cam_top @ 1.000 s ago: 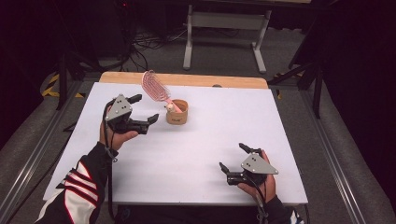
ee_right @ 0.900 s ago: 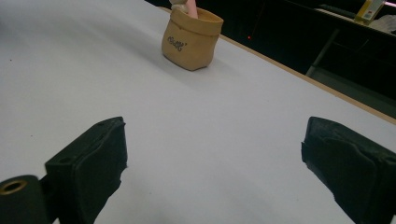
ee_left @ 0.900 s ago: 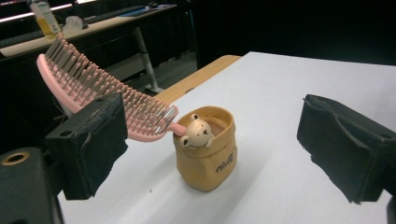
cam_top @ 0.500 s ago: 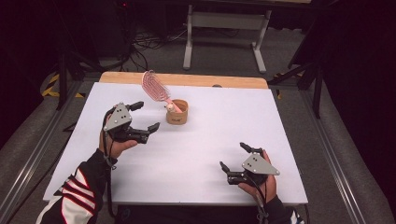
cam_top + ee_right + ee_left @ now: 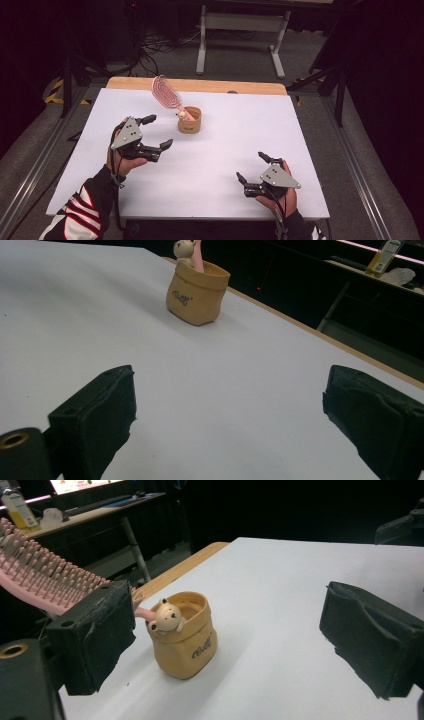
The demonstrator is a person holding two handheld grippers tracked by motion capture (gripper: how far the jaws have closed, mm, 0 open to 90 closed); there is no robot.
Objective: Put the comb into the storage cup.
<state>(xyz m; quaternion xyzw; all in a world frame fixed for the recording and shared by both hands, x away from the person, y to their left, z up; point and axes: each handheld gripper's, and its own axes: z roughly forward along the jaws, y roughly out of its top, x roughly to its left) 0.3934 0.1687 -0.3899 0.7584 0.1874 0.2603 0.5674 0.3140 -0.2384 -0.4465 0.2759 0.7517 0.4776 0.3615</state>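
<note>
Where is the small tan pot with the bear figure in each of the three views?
High view: the small tan pot with the bear figure stands at upper centre.
Left gripper view: lower centre-left.
Right gripper view: top centre.
Shared landmark: the pink plastic hairbrush standing in it.

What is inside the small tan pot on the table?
The tan pot holds a pink hairbrush standing handle-down, its bristled head leaning out over the rim. A little bear figure perches at the rim. The handle's lower end and the pot's bottom are hidden by its wall.
</note>
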